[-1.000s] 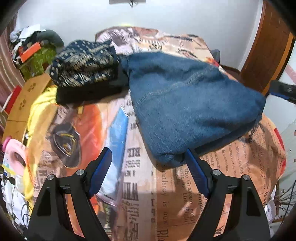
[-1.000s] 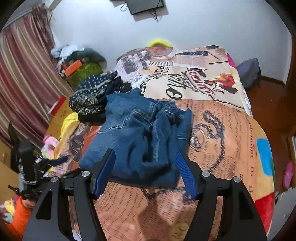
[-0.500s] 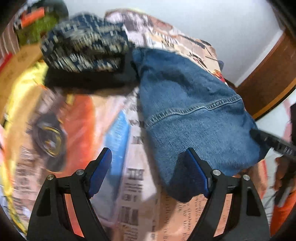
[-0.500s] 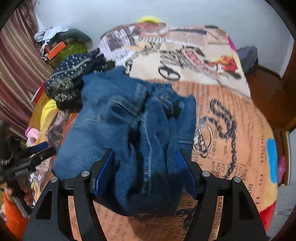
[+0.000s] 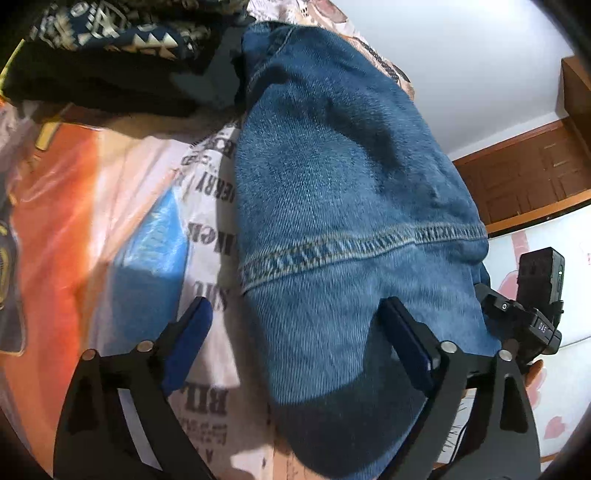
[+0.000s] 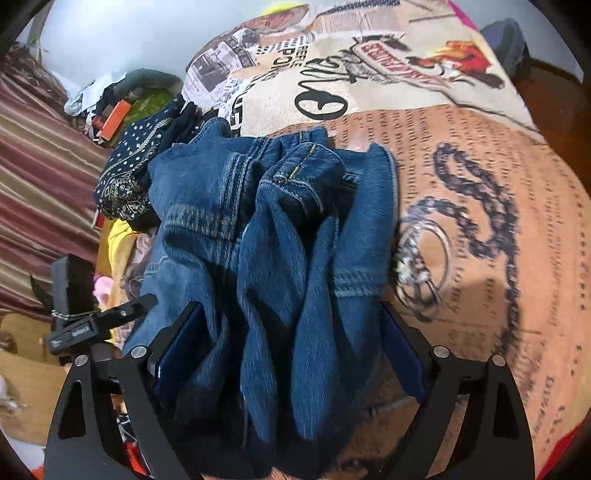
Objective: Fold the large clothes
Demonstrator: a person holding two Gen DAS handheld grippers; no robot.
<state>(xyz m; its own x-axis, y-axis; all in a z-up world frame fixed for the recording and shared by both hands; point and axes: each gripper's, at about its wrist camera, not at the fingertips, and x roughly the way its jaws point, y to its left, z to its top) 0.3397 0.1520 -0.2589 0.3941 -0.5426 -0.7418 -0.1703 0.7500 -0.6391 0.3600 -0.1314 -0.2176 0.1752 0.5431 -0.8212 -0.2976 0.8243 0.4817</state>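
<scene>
A folded pair of blue jeans (image 5: 343, 192) lies on the printed bedcover (image 5: 92, 206). In the left wrist view my left gripper (image 5: 297, 343) hovers low over the near end of the jeans. Its jaws are opening wide, one pad over the bedcover and the other over the denim, neither pressing. In the right wrist view the jeans (image 6: 266, 236) show as a bunched bundle with seams and folds. My right gripper (image 6: 290, 347) straddles that bundle with its jaws opening and denim between the pads, not squeezed. Each gripper shows at the edge of the other's view.
A navy patterned garment on a black one (image 5: 110, 33) lies just beyond the jeans, also seen as the navy pile (image 6: 129, 173). A yellow cloth (image 6: 118, 236), a striped curtain (image 6: 37, 177) and cluttered boxes (image 6: 114, 114) sit past the bed's edge. A wooden door (image 5: 524, 177) stands behind.
Both grippers have come down close over the jeans, and both pairs of jaws stand wider. The left view has rolled and the denim fills more of each frame.
</scene>
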